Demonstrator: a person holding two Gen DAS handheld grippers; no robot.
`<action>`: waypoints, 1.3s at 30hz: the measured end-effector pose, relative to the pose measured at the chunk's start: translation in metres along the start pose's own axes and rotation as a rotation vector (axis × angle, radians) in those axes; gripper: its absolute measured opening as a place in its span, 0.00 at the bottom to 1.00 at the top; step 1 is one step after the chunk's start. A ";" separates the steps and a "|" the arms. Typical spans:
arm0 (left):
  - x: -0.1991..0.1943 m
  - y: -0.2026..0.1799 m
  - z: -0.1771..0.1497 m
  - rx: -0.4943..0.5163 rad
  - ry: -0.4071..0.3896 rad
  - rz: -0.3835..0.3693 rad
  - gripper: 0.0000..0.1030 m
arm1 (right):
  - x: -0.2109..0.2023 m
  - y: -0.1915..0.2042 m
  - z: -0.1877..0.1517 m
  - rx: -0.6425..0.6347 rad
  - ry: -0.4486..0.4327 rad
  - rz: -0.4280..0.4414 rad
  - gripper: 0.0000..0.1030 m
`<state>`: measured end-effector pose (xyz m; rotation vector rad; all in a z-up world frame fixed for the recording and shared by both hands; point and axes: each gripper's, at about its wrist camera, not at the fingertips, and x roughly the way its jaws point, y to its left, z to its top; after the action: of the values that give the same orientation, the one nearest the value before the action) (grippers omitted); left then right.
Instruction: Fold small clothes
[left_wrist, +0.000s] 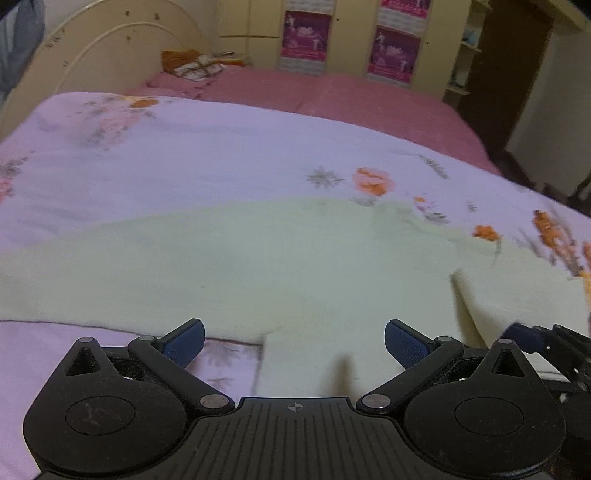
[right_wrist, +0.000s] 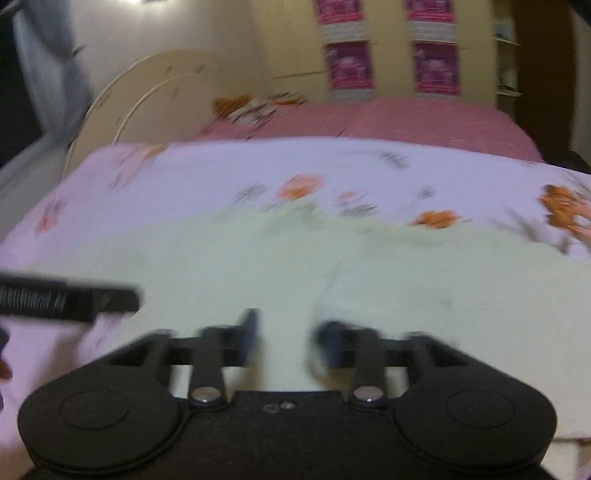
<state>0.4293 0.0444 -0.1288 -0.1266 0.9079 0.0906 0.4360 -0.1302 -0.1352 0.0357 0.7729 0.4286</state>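
A pale green garment (left_wrist: 258, 266) lies spread flat on the floral lilac sheet (left_wrist: 184, 155); it also shows in the right wrist view (right_wrist: 406, 280). My left gripper (left_wrist: 294, 341) is open, its blue pads (left_wrist: 184, 341) wide apart just above the garment's near edge, where a strip of cloth juts toward me. My right gripper (right_wrist: 288, 338) is open with a narrower gap, low over the garment's near edge; that view is blurred. The right gripper shows at the right edge of the left wrist view (left_wrist: 546, 343), and the left gripper shows as a dark bar (right_wrist: 70, 301) in the right wrist view.
The sheet covers a bed with a pink bedspread (left_wrist: 332, 96) behind it. A cream headboard (left_wrist: 103, 48) stands at the far left, with a small heap of orange and patterned cloth (left_wrist: 192, 62) beside it. Cupboards with pink posters (left_wrist: 306, 33) line the back wall.
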 end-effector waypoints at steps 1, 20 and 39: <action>0.001 -0.002 0.000 0.005 -0.006 -0.010 1.00 | -0.007 0.002 0.000 -0.010 -0.017 0.013 0.64; 0.044 -0.146 -0.025 0.360 -0.078 -0.152 0.69 | -0.126 -0.114 -0.077 0.263 -0.067 -0.330 0.64; 0.054 -0.074 -0.015 -0.012 -0.162 -0.144 0.05 | -0.095 -0.129 -0.087 0.272 -0.007 -0.374 0.56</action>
<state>0.4607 -0.0301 -0.1757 -0.1932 0.7347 -0.0275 0.3632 -0.2957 -0.1580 0.1440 0.8065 -0.0335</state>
